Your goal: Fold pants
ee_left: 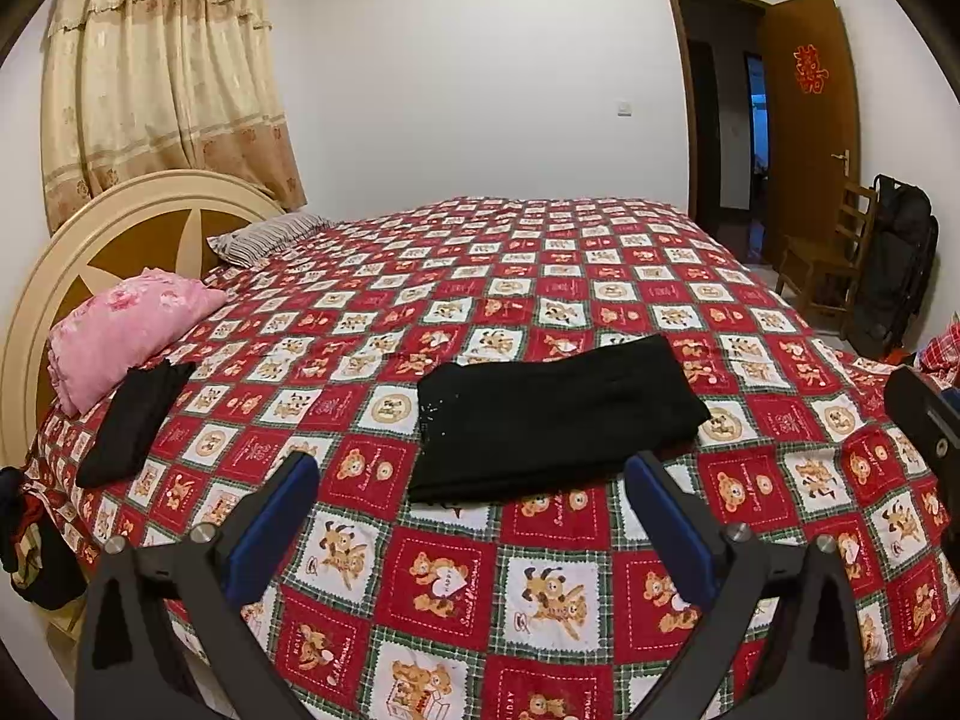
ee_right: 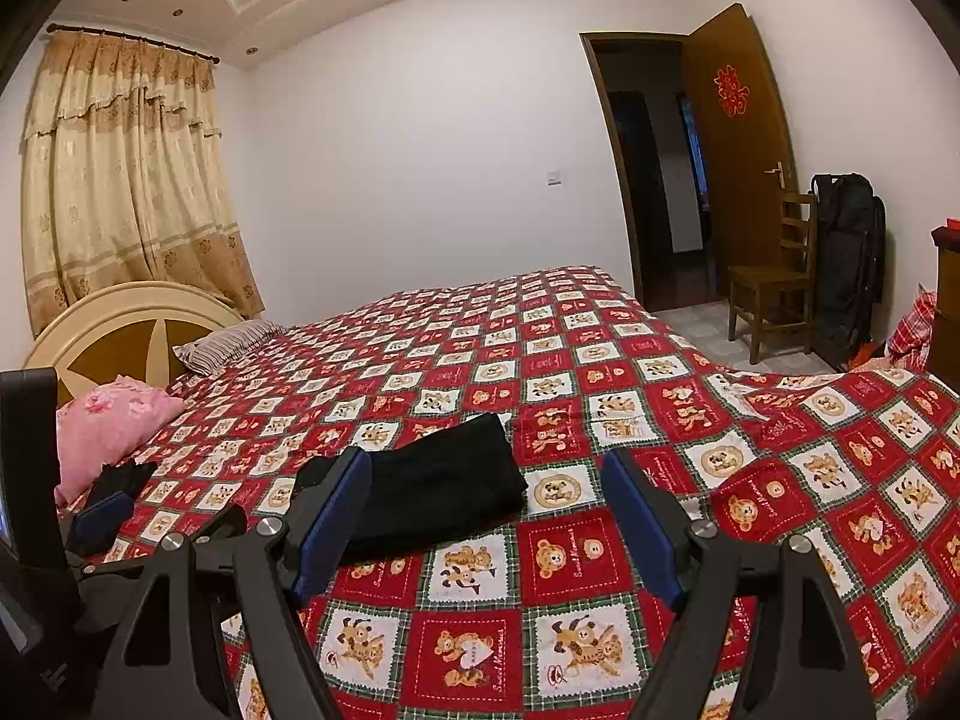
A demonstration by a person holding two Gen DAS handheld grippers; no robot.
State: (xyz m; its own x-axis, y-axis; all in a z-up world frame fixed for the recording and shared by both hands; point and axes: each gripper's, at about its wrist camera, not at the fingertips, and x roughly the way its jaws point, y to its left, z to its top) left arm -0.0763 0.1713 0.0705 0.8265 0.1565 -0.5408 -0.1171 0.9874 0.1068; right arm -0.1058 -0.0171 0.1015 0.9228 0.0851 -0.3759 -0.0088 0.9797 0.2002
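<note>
Black pants (ee_left: 558,420) lie folded into a flat rectangle on the red checked bedspread (ee_left: 540,264), just beyond my left gripper (ee_left: 471,480). That gripper stands open, its blue pads wide apart with nothing between them. In the right wrist view the same folded pants (ee_right: 444,486) sit ahead and left of centre, partly behind the left finger of my right gripper (ee_right: 486,480), which is open and empty too. The left gripper (ee_right: 102,510) shows at the left edge of that view. A second black garment (ee_left: 135,420) lies folded near the pink pillow.
A pink pillow (ee_left: 126,330) and a striped pillow (ee_left: 270,237) rest by the round headboard (ee_left: 90,228). A wooden chair (ee_right: 774,282) and a black bag (ee_right: 846,258) stand by the open door (ee_right: 738,150). Clothes hang off the bed's left edge (ee_left: 24,540).
</note>
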